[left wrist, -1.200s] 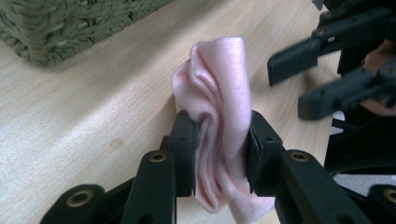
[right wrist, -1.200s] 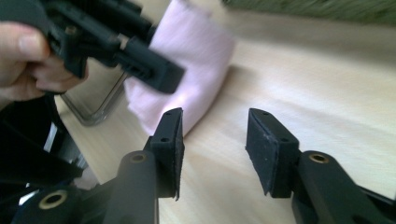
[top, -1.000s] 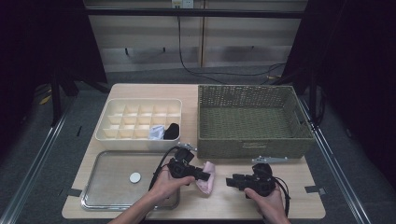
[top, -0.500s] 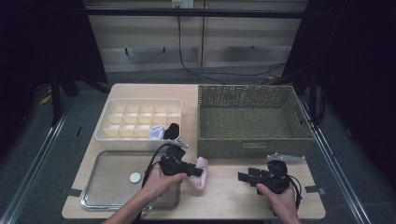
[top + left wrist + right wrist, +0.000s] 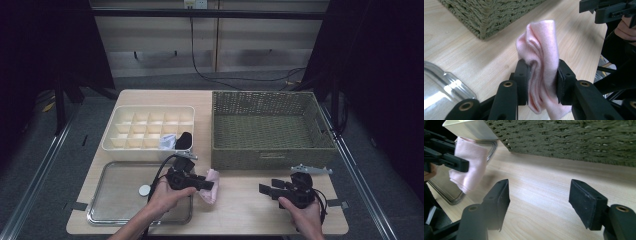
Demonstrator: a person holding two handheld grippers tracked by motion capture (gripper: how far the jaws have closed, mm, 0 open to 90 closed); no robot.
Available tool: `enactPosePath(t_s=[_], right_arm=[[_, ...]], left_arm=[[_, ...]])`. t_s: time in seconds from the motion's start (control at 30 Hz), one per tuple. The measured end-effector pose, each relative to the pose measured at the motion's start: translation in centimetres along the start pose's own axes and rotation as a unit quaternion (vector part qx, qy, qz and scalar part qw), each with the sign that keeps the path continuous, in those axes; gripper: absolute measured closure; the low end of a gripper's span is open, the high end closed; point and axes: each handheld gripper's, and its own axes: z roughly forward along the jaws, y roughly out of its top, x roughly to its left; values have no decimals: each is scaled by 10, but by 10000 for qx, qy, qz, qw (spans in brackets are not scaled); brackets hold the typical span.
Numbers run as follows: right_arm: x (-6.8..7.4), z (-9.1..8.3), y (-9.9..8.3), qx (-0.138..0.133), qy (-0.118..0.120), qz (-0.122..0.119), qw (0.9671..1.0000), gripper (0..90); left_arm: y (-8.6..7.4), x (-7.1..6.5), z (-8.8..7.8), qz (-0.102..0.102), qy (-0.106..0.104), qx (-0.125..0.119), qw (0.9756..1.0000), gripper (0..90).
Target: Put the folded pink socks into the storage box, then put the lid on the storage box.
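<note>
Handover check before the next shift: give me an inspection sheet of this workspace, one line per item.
Surface: light wooden table, bare between the two grippers.
Job's things: pink cloth, bunched and clamped in the left gripper, near the corner of the woven basket.
Clutter: cream divider box with a white item and a black item in its front cells; metal tray holding a small white disc.
Grippers: left shut on the cloth; right gripper open, holding nothing, low over the table.
Cables: black cable loops from the left gripper over the tray; wall cables hang behind the table.
Surroundings: dark room, grey floor, metal rails at both sides.
</note>
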Motion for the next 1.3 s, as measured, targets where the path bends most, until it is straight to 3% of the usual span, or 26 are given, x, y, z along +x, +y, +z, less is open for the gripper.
enactPosePath(t_s=[0.3,0.6,0.77,1.1,1.3], right_arm=[[-7,-6,-6,-7,-59,5,10000,307],[-10,-5,-6,-28,-54,2,10000,299],[-9,-7,-7,-50,-37,4,10000,298],[-11,-7,-6,-77,-59,48,9999,295],[-12,-7,-7,-83,-31,8,10000,290]], left_arm=[[-5,11,-14,-111,64,-97,9999,676],[-7,12,-22,-50,140,-105,9998,676],[-4,11,-36,-86,125,-317,9994,676],[-4,24,-61,-215,211,-590,9978,676],[-5,27,-72,-213,335,-643,9971,676]])
